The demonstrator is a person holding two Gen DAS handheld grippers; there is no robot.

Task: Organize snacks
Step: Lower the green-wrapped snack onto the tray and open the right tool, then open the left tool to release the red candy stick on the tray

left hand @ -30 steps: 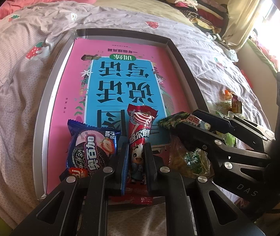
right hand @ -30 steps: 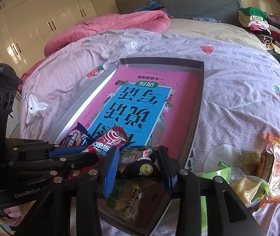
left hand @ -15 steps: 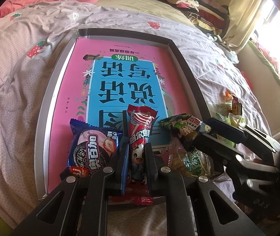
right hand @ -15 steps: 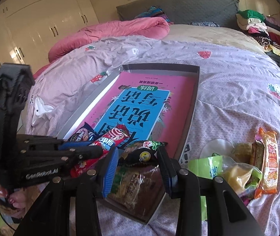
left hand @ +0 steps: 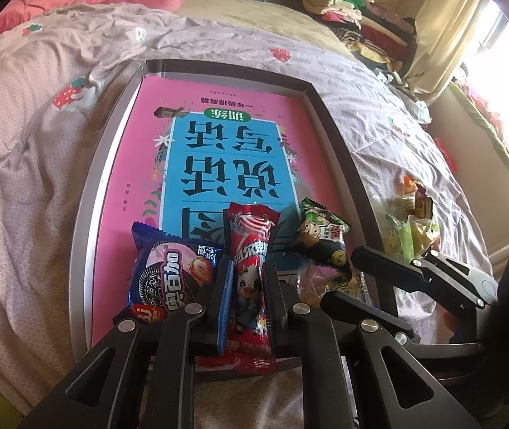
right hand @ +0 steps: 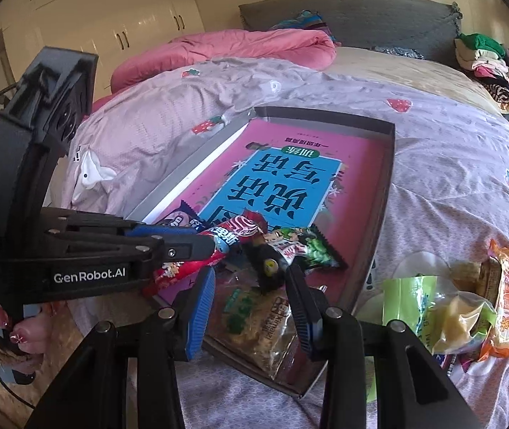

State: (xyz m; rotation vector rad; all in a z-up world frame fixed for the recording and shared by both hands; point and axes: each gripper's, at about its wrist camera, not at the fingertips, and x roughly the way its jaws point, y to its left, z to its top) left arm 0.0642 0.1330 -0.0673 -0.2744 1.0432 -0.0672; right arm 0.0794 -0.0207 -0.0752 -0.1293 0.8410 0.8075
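Note:
A grey tray (left hand: pixel 86 236) lined with a pink and blue book cover lies on the bed. At its near end lie a blue Oreo pack (left hand: pixel 168 275), a red stick snack (left hand: pixel 250 250), a green and black pack (left hand: pixel 322 239) and a clear noodle pack (right hand: pixel 258 318). My left gripper (left hand: pixel 247 286) is shut on the red stick snack, also seen in the right wrist view (right hand: pixel 233 236). My right gripper (right hand: pixel 250 304) is open above the noodle pack, its fingers (right hand: pixel 200 307) apart and holding nothing. It also shows in the left wrist view (left hand: pixel 343 279).
A pile of loose snacks (right hand: pixel 469 307) lies on the purple bedspread right of the tray, also in the left wrist view (left hand: pixel 411 221). A pink duvet (right hand: pixel 240 50) and folded clothes (right hand: pixel 483 57) lie at the far end of the bed.
My right gripper has risen and pulled back from the green and black pack, which now lies in the tray. The left gripper has stayed on the red snack.

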